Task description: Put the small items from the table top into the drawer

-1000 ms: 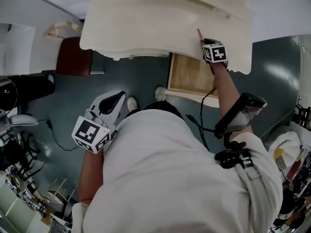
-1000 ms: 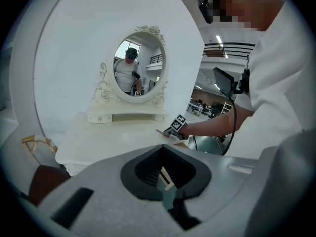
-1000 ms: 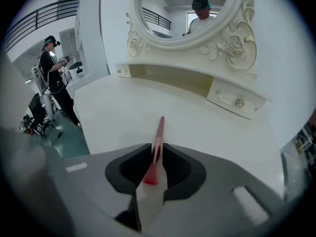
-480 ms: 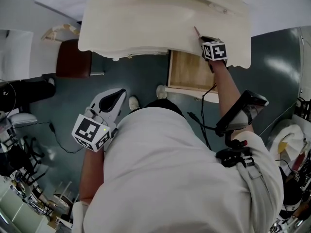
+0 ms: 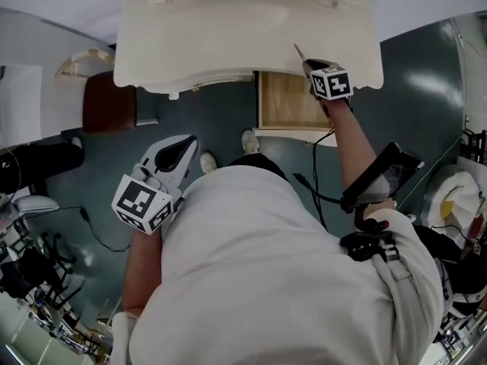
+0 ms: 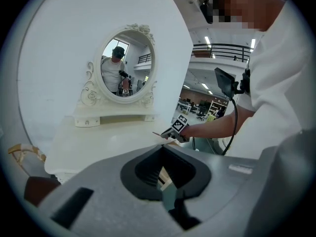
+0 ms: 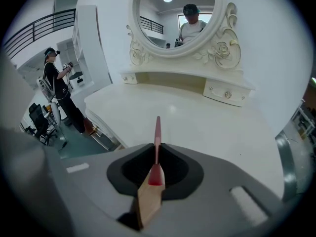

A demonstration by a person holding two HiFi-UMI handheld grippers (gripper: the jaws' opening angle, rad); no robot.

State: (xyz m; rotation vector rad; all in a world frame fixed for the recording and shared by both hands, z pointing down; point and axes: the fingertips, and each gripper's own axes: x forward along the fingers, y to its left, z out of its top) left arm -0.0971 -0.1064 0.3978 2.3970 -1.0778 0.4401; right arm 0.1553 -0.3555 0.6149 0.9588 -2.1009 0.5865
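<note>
My right gripper (image 5: 310,67) is shut on a thin wooden stick with a red tip (image 5: 297,52). It hovers at the front edge of the white dressing table (image 5: 228,36), just above the open wooden drawer (image 5: 288,105). In the right gripper view the stick (image 7: 157,132) points out over the bare tabletop (image 7: 207,132) toward the oval mirror (image 7: 173,14). My left gripper (image 5: 176,157) hangs low beside my body, away from the table, shut and holding nothing. The left gripper view shows the right gripper (image 6: 170,134) from the side at the table's edge.
A dark red stool (image 5: 110,101) stands left of the table. A low shelf with small drawers (image 7: 224,94) runs under the mirror. A screen (image 5: 380,175) is strapped to my right forearm, trailing a cable. Another person (image 7: 57,83) stands far off to the left.
The head view has drifted, showing more of the open drawer. My right gripper keeps the stick at the table's front edge. The left gripper has hardly moved.
</note>
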